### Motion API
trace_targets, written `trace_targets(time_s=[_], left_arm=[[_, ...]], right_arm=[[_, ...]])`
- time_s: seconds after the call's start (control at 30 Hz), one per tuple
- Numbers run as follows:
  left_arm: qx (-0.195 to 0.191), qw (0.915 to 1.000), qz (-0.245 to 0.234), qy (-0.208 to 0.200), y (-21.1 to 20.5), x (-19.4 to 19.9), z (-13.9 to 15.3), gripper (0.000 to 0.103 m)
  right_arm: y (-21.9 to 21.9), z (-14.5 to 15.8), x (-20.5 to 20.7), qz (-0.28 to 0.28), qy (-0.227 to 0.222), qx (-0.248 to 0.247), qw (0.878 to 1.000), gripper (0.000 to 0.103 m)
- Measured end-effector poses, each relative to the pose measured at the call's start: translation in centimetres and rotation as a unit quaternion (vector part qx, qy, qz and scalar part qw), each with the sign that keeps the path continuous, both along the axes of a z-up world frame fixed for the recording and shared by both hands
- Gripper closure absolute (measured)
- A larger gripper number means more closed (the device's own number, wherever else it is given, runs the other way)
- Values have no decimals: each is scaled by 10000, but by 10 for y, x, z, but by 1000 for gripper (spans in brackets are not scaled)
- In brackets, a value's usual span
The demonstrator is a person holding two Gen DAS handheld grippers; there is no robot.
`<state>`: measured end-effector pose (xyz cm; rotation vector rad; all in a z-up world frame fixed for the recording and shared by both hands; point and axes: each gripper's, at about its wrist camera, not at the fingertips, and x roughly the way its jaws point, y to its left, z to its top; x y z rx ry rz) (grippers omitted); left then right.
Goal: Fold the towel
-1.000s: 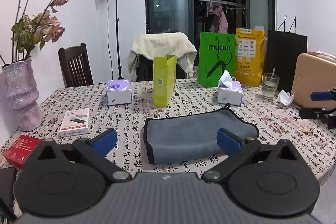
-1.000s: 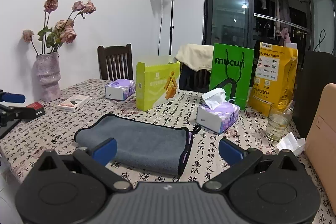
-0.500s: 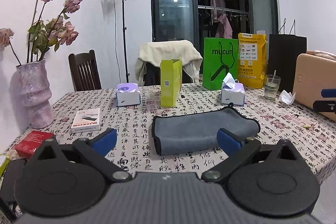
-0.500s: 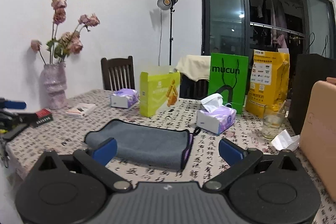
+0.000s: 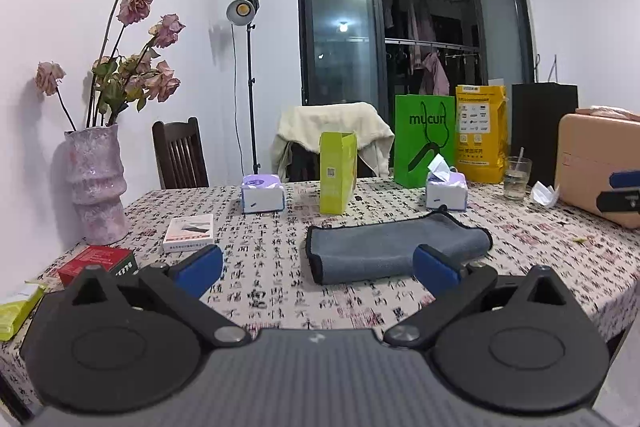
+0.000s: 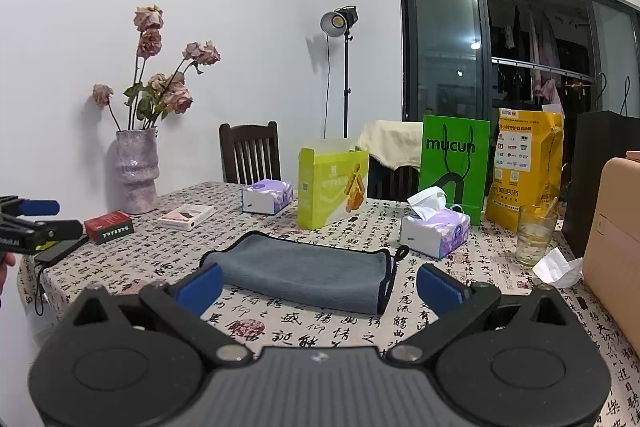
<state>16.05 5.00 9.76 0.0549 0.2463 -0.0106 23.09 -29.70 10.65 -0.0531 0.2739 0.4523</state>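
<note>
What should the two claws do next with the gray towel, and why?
Probably nothing more than moving away: the gray towel with black trim already lies folded flat on the patterned tablecloth, and the left claw and right claw are open, holding nothing.

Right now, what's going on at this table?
A person holds a claw in each hand over a table with a calligraphy-print cloth. The grey towel lies folded between them, untouched. The left claw and the right claw are both open, empty and clear of the towel. Tissue boxes, bags and a vase stand around it.
</note>
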Motion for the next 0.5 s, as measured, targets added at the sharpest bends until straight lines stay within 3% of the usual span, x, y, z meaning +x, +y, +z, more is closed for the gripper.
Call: trace_targets(time_s=[0.33, 0.5], left_arm=[[46, 9997, -53, -245, -8, -48, -27, 0], [361, 9980, -89, -518, -19, -68, -33, 0]], right_arm=[[-6, -17, -45, -64, -453, 58, 9989, 0], [-7, -34, -63, -71, -409, 189, 9990, 0]])
